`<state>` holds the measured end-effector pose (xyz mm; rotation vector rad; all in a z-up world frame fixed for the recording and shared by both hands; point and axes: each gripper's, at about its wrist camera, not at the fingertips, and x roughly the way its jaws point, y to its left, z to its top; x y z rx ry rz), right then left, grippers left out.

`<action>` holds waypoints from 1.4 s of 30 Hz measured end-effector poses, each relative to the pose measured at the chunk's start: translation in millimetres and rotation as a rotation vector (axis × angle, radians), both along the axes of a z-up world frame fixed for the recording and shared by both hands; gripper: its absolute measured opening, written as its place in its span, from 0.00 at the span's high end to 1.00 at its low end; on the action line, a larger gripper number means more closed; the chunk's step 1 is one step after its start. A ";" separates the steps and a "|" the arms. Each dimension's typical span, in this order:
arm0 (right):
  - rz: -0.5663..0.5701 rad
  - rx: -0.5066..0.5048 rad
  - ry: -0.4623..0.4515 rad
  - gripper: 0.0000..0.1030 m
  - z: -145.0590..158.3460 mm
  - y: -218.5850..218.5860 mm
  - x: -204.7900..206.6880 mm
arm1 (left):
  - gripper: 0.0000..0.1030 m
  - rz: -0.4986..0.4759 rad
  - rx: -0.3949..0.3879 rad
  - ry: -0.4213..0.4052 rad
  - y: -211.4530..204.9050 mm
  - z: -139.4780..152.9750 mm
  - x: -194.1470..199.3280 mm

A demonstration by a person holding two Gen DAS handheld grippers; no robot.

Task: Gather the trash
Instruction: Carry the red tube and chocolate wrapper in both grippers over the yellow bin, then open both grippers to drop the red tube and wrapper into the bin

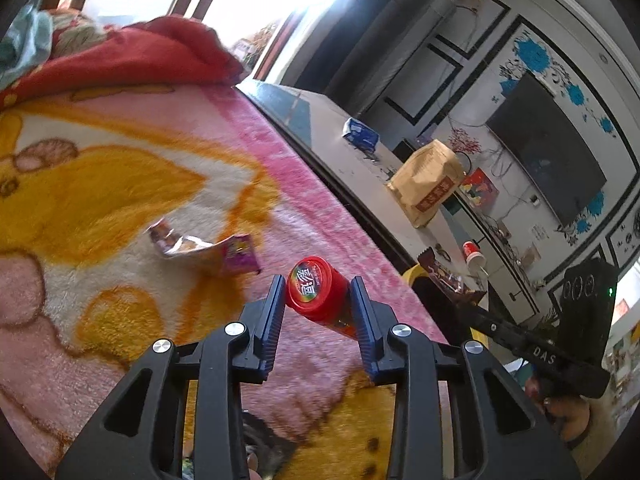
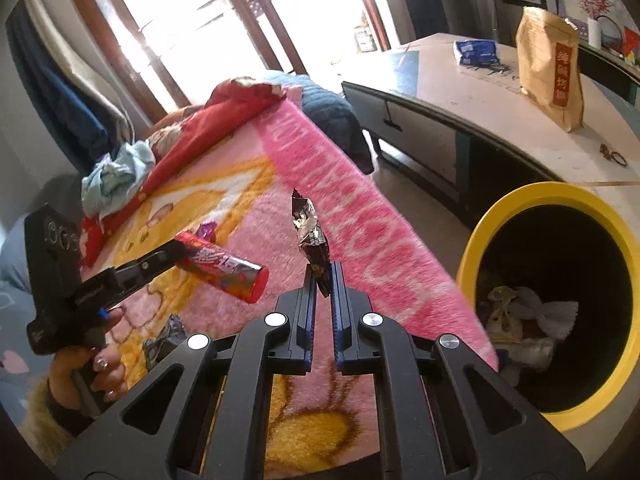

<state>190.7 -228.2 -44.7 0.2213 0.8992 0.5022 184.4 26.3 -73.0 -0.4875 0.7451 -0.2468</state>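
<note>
My left gripper is shut on a red candy tube, held cap-forward above the pink and yellow blanket; the same red tube shows sideways in the right wrist view. A crumpled purple wrapper lies on the blanket ahead of it. My right gripper is shut on a dark brown foil wrapper that sticks up from its pads. The yellow-rimmed bin stands to the right of the bed, with several pieces of trash inside. In the left wrist view the brown wrapper hangs over the bin's rim.
A low white cabinet beside the bed carries a tan paper bag and a blue packet. Red bedding and a light blue cloth lie at the far end of the bed. A hand holds the left gripper.
</note>
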 end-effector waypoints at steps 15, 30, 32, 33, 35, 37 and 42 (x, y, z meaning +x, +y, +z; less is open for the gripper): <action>-0.110 0.047 -0.030 0.96 13.1 -44.7 2.4 | 0.71 -0.113 0.074 -0.067 -56.1 29.9 -1.1; -0.264 0.103 -0.029 0.96 14.7 -104.6 3.9 | 0.71 -0.225 0.104 -0.084 -118.2 37.1 19.4; -0.285 0.105 -0.026 0.96 13.4 -112.3 4.3 | 0.71 -0.236 0.106 -0.085 -126.2 38.0 21.1; -0.296 0.108 -0.024 0.96 12.4 -116.7 4.3 | 0.71 -0.241 0.107 -0.086 -129.6 38.7 21.9; -0.317 0.112 -0.019 0.96 10.5 -124.3 4.4 | 0.71 -0.255 0.111 -0.089 -137.9 38.2 23.9; -0.340 0.112 -0.012 0.96 7.5 -133.6 4.8 | 0.71 -0.267 0.114 -0.091 -145.7 38.0 24.7; -0.393 0.108 0.015 0.96 -2.0 -151.7 6.4 | 0.71 -0.299 0.121 -0.095 -166.0 35.1 27.2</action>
